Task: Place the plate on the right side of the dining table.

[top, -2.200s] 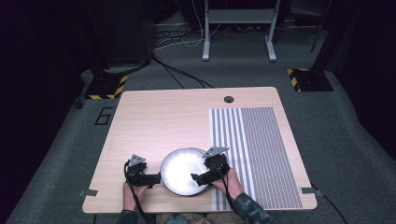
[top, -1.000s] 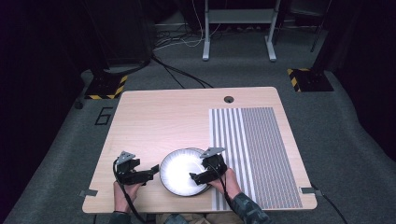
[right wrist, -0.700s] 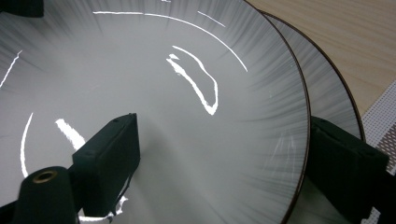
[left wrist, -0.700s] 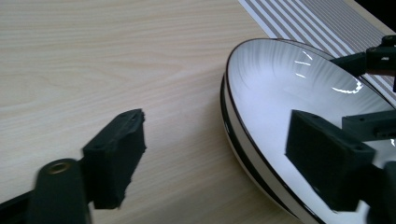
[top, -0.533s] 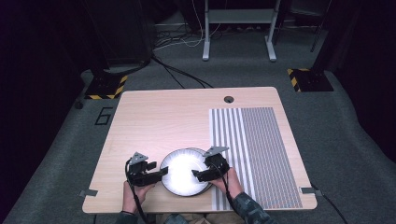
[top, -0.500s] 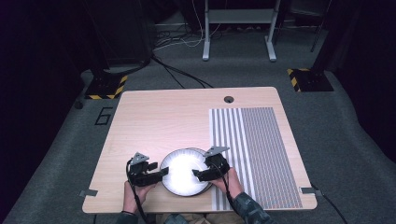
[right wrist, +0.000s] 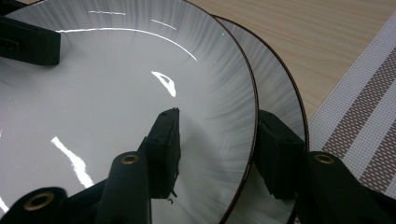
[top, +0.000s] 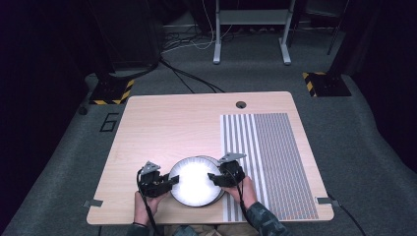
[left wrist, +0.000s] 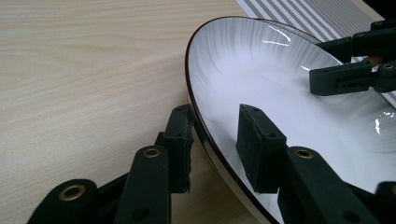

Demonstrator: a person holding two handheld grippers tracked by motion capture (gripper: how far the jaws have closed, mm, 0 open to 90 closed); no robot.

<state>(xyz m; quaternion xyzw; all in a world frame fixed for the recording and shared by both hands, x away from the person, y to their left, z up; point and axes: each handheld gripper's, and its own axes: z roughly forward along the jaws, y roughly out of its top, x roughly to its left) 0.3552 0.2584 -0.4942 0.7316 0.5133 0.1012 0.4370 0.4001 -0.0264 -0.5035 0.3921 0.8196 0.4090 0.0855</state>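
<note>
One readable mark: a digit "6" (top: 108, 122) outlined in black on the grey carpet floor (top: 74, 147), just beside the table's (top: 167, 128) far left corner. No other legible text.

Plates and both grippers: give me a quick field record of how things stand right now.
plates: two stacked, top plate over lower plate
location: near edge of table, beside striped mat
left gripper: open, jaws either side of a plate rim
right gripper: open, jaws either side of top plate's rim
lifted: cannot tell
</note>
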